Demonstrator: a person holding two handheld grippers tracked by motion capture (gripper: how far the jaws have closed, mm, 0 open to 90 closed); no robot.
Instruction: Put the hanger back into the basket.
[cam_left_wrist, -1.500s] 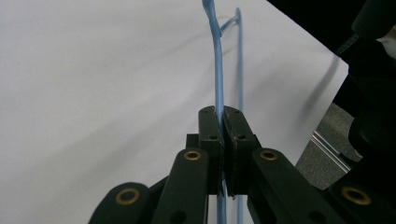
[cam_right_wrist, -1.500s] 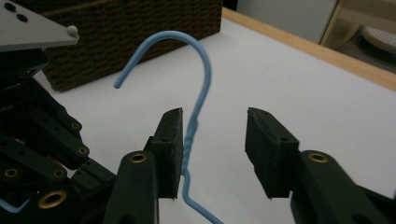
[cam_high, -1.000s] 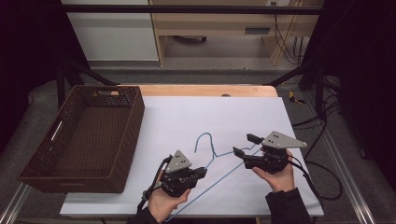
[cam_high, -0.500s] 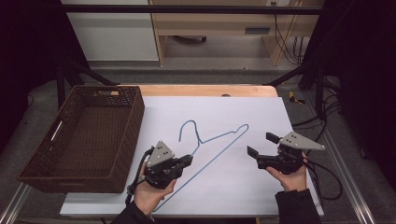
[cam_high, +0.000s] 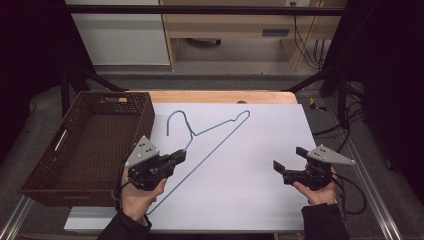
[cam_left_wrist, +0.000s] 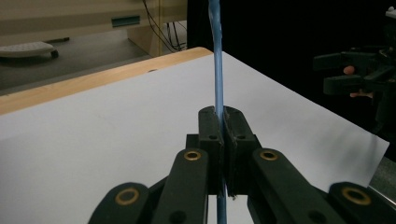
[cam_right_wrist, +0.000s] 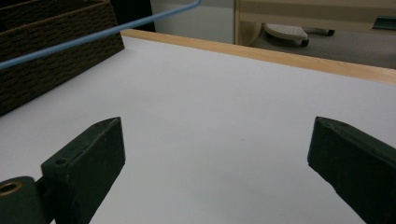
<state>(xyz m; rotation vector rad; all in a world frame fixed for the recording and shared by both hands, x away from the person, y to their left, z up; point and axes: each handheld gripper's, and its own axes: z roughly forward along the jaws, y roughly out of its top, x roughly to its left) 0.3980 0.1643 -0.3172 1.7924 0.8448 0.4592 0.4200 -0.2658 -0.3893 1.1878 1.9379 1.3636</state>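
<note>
The high view is evenly lit from above on the white table (cam_high: 240, 165), which reads bright and flat with almost no cast shadow, while the room falls to near black at both sides and the picture is soft and slightly grainy throughout. In the left gripper view the closed black jaws are fairly sharp, but the blue hanger wire (cam_left_wrist: 215, 56) blurs as it rises, and the background is dim and hazy. The right gripper view is soft overall, its dark jaws close and unfocused, the wicker basket (cam_right_wrist: 51, 51) murky in shade.
</note>
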